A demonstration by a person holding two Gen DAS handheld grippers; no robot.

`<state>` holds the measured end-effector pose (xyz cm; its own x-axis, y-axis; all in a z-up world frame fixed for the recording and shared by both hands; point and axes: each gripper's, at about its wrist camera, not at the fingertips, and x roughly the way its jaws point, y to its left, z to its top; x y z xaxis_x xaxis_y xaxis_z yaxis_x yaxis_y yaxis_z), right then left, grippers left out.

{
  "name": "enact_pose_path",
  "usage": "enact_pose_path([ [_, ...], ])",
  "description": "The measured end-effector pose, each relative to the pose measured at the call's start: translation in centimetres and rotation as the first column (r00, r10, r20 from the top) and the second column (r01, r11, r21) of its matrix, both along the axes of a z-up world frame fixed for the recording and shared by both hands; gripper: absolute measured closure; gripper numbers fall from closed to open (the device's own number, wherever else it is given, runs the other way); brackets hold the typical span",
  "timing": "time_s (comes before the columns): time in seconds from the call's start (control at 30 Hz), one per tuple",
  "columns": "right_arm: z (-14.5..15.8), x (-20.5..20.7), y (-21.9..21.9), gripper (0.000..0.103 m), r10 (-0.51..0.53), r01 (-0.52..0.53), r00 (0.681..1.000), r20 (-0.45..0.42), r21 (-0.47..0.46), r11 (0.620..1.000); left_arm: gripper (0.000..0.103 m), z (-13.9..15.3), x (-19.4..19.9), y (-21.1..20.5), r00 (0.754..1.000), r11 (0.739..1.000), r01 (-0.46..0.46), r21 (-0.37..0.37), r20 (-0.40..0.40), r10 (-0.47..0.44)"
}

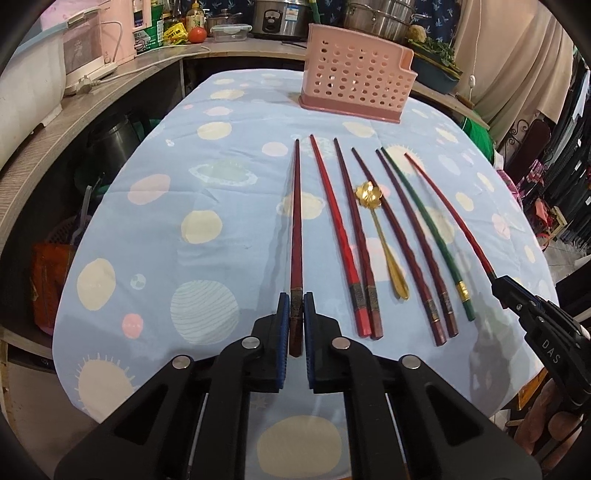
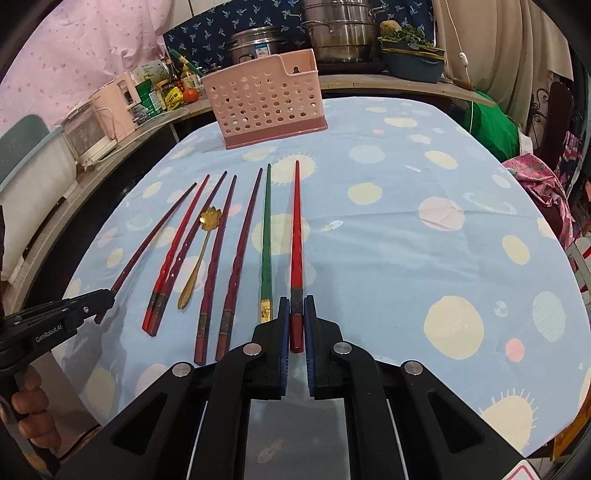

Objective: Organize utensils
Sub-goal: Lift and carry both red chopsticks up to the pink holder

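Note:
My left gripper point(image 1: 296, 297) is shut on the thick end of a dark red chopstick point(image 1: 296, 221), the leftmost of the row, which points away toward the pink perforated utensil holder point(image 1: 354, 74). My right gripper point(image 2: 296, 300) is shut on the thick end of a bright red chopstick point(image 2: 296, 229), the rightmost one. Between them on the cloth lie several more red and dark red chopsticks, a green chopstick point(image 1: 424, 229) and a gold spoon point(image 1: 369, 192) with a flower-shaped bowl. Each wrist view also shows the other gripper at its edge: the right gripper point(image 1: 498, 284) and the left gripper point(image 2: 107, 297).
A light blue tablecloth point(image 2: 406, 258) with pale circles covers the table. A wooden counter point(image 1: 110, 92) curves behind and to the left, carrying appliances, bottles, a tomato and steel pots point(image 2: 340, 33). Green and pink fabric point(image 2: 535, 173) lies off the table's right edge.

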<state>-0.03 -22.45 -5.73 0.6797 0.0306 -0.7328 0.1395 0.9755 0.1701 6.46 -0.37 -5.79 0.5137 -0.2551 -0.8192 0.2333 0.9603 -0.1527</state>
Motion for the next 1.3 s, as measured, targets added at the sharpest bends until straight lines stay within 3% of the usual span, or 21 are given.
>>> enact_pose_path([
  [0.47,6.6,0.3,-2.6,0.096,-0.056,0.046,0.985,0.161,0.066,0.997,0.096,6.7,1.6,0.9,0.992,0.996,-0.029,-0.086,0.123,0.040],
  [0.83,11.1,2.2,-4.6,0.096,-0.085,0.066,0.956,0.281,0.074,0.995,0.096,12.6,4.5,1.1,0.960,0.990,-0.058,-0.127,0.267,0.090],
  [1.3,14.9,6.9,-7.2,0.096,-0.110,0.072,0.928,0.357,0.119,0.990,0.096,17.3,9.7,-0.1,0.925,0.987,-0.070,-0.146,0.362,0.119],
])
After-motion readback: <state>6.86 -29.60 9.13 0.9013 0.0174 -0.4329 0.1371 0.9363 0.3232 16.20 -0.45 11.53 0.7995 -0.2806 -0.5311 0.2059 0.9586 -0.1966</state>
